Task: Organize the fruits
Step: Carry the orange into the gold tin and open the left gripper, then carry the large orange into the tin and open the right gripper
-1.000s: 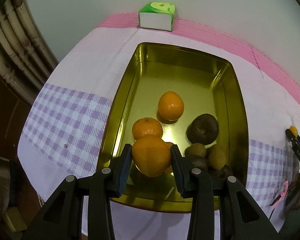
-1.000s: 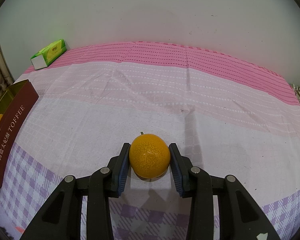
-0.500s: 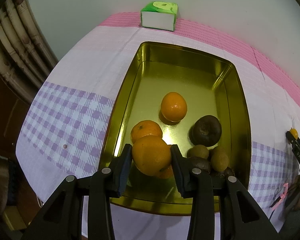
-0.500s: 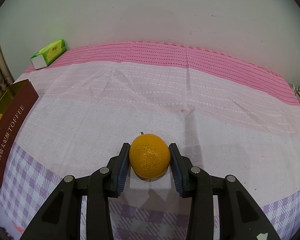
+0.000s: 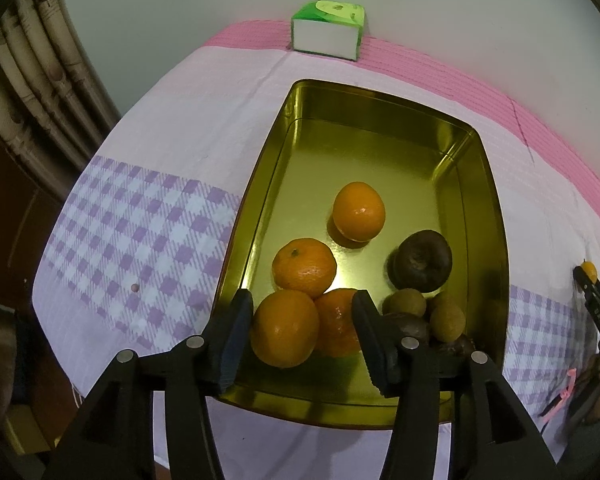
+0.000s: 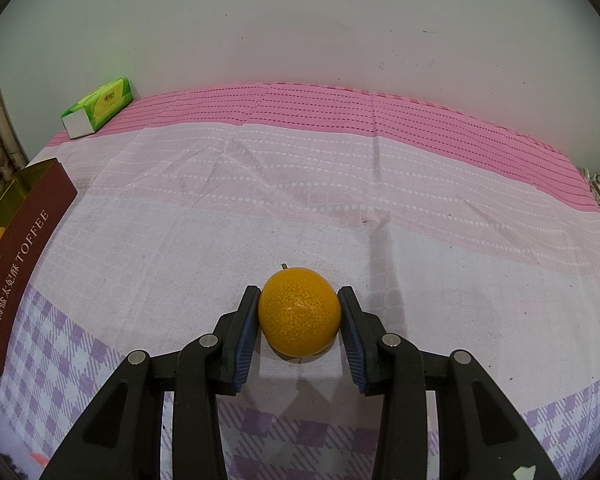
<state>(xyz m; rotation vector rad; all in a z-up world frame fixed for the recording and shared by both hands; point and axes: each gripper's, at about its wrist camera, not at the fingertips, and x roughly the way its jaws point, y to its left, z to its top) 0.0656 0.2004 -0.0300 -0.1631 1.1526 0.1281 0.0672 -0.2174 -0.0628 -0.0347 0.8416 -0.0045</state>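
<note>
One orange (image 6: 299,311) between right gripper (image 6: 299,314) pads

Cloth-covered table (image 6: 340,208), gold tin (image 5: 496,240), green tissue pack (image 6: 100,106), orange (image 6: 299,311)

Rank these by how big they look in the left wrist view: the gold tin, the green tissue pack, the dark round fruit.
1. gold tin
2. green tissue pack
3. dark round fruit
The pack lies farther away, so its true size may be understated.
</note>
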